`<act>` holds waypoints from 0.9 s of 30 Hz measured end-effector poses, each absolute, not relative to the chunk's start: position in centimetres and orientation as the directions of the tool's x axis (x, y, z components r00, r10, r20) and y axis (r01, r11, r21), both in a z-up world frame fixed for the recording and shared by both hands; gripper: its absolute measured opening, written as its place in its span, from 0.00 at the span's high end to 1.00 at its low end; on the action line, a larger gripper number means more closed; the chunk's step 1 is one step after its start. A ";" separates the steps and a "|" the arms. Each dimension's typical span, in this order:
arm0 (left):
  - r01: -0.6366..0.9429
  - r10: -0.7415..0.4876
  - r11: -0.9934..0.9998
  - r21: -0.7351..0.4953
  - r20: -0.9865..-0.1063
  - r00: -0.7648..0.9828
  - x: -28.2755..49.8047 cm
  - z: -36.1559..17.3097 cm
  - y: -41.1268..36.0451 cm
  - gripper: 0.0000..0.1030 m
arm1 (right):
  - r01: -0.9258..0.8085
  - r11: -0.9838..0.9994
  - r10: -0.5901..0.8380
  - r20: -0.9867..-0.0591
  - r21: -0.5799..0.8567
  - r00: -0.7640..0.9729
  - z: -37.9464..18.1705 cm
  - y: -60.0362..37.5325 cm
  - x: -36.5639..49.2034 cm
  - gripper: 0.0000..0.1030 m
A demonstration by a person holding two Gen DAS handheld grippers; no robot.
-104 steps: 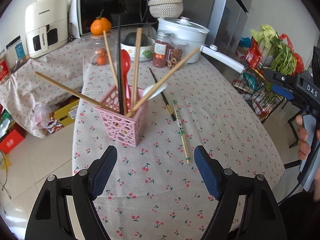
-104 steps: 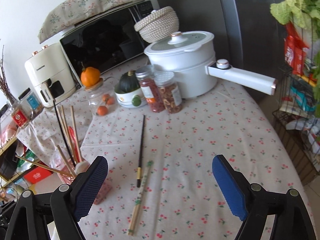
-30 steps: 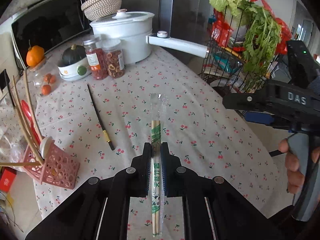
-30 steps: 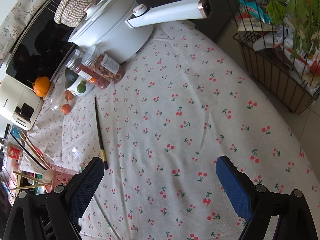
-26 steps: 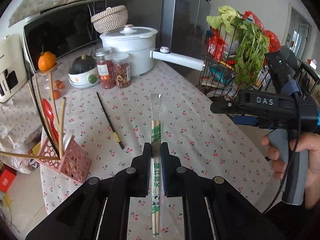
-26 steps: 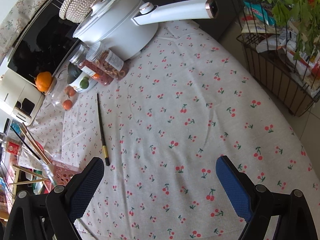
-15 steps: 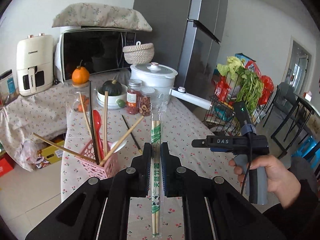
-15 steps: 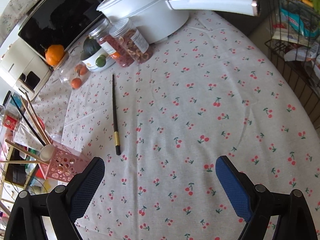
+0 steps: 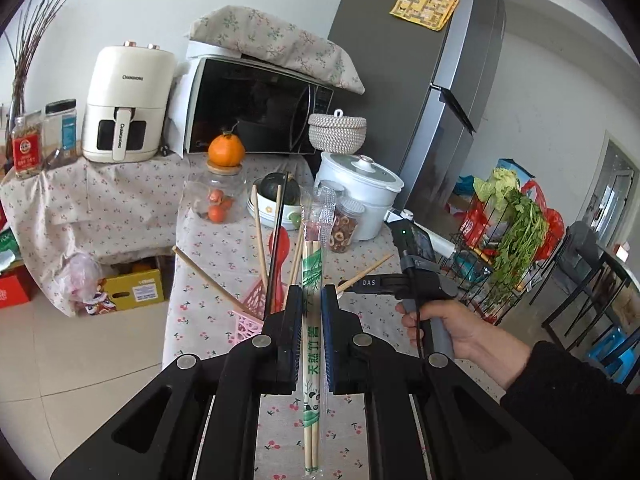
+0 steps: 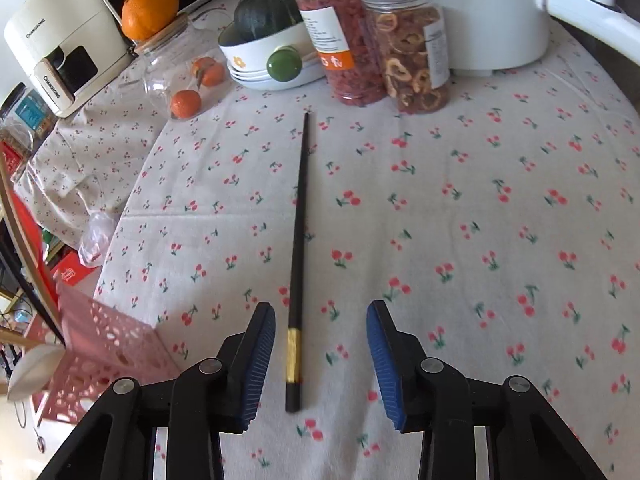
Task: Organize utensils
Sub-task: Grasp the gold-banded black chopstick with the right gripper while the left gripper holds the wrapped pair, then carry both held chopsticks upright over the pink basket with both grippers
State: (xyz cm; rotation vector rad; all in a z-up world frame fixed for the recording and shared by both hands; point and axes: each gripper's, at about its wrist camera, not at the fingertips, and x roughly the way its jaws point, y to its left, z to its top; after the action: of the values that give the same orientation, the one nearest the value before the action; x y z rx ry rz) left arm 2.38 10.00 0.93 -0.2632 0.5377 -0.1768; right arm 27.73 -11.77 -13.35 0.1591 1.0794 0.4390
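My left gripper (image 9: pixel 311 312) is clenched on the wrapped chopsticks (image 9: pixel 311 332), jaws pressed on both sides of the clear sleeve with green print; the pack runs straight out along the fingers, one end sticking back toward the camera. It is held up above the desk (image 9: pixel 208 280), with the pink holder (image 9: pixel 250 316) just behind and left of the jaws in the left wrist view. The holder has wooden chopsticks (image 9: pixel 260 236) fanned out, a black chopstick (image 9: pixel 278 240) and a red spoon (image 9: pixel 280 242) standing in it. My right hand (image 9: pixel 452 328) shows on the right of that view, gripping the other tool. My right gripper (image 10: pixel 322 356) is released, jaws spread wide and low over the cherry-print cloth. A second black chopstick (image 10: pixel 298 248) with a gold band lies flat on the desk, its banded end between the jaws, nearer the left pad (image 10: pixel 260 364), touching neither; the tip points away toward the jars. The holder (image 10: pixel 100 356) sits at the left edge of the right wrist view, with a white spoon (image 10: pixel 32 368) poking out. Farther back: two jars (image 10: pixel 380 40), a bowl (image 10: pixel 276 56) with a squash in it, a glass jar (image 10: pixel 184 64) with an orange on top, a white pot (image 10: pixel 492 20), an air fryer (image 9: pixel 128 104), a microwave (image 9: pixel 256 108).
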 end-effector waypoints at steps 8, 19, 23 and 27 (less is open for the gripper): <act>0.095 -0.264 0.932 -0.351 -0.475 0.839 3.4 0.3 11.3 0.91 | -0.315 0.916 0.373 -0.814 0.248 0.445 -14.3 -6.5 33.9 0.73; 0.079 -0.253 0.932 -0.353 -0.482 0.838 4.3 0.0 11.4 0.91 | -0.338 0.933 0.271 -0.861 0.124 0.430 -17.2 -4.7 35.8 0.95; 0.066 -0.243 0.933 -0.353 -0.483 0.841 4.4 0.0 11.3 0.91 | -0.352 0.931 0.238 -0.885 0.091 0.400 -16.8 -6.1 33.7 0.96; 0.062 -0.234 0.936 -0.348 -0.478 0.847 4.4 0.2 11.0 0.91 | -0.322 0.938 0.253 -0.884 0.125 0.393 -15.6 -9.2 30.7 0.96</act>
State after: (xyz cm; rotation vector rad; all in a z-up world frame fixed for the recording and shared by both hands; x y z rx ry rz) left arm 4.36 11.05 0.16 -0.3293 0.5412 -0.1587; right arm 30.70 -9.19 -15.63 -0.0701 1.1091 0.3649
